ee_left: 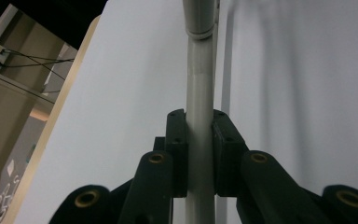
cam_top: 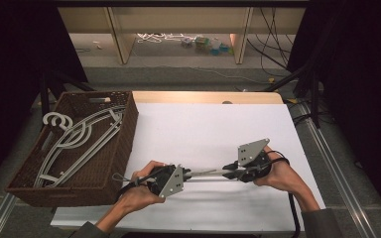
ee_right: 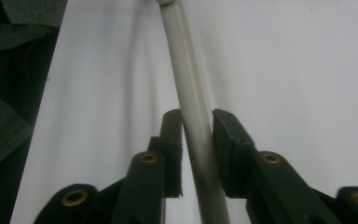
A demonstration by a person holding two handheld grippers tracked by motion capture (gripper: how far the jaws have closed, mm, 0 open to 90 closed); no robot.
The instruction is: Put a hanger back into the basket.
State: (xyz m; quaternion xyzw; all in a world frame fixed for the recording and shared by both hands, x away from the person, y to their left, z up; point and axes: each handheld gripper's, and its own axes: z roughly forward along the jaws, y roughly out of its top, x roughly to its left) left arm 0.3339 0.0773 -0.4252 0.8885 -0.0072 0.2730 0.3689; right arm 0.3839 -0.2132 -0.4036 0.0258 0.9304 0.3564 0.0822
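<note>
Left hand-held gripper [cam_top: 187, 174] pinching grey rod [cam_top: 206, 173] lying crosswise, right hand-held gripper [cam_top: 226, 173] slack around it

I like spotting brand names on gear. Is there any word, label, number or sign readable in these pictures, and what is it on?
None can be read.
Pale marks on a dark surface at the lower left edge of the left gripper view: too blurred to read.
The grey rod, the wicker basket and the hangers: no lettering visible.
</note>
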